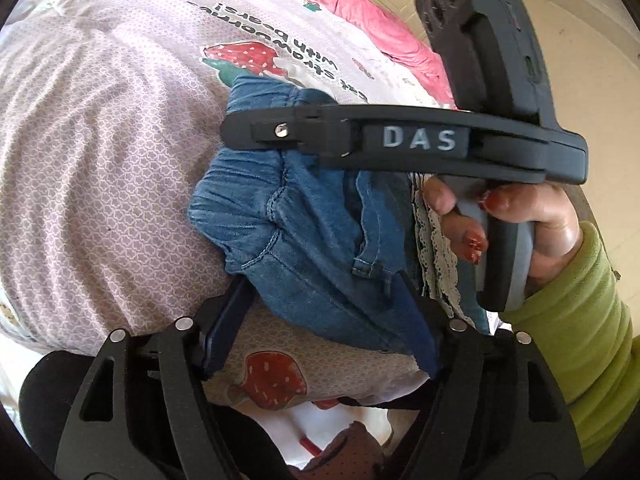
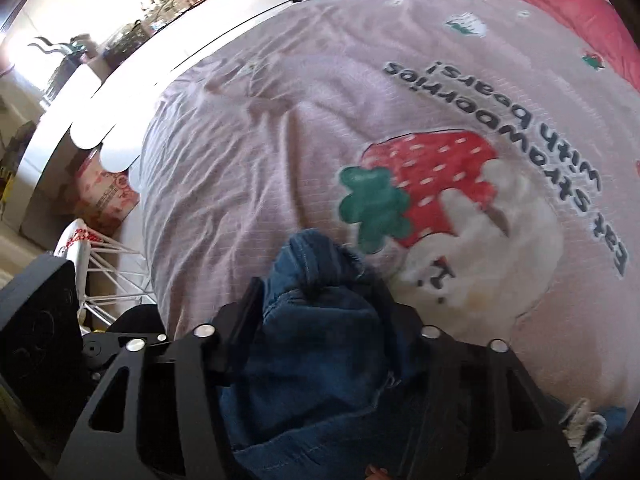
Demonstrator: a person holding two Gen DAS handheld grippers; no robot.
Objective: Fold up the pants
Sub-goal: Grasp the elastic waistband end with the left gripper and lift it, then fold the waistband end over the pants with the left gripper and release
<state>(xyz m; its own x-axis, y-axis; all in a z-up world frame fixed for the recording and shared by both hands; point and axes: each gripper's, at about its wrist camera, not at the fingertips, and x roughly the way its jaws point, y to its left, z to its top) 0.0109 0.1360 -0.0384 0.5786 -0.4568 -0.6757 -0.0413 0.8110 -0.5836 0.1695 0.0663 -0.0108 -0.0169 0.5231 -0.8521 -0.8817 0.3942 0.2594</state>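
Note:
The blue denim pants are bunched up above the pink strawberry bedspread. My left gripper has its fingers around a fold of the denim, close to the camera. The right gripper crosses the left wrist view from the side, its black finger marked DAS lying across the top of the pants, held by a hand in a green sleeve. In the right wrist view the right gripper is shut on a thick bunch of the pants just above the bedspread.
A pink blanket lies at the far side of the bed. A lace-trimmed cloth hangs beside the denim. White furniture and a wire rack stand off the bed's left edge.

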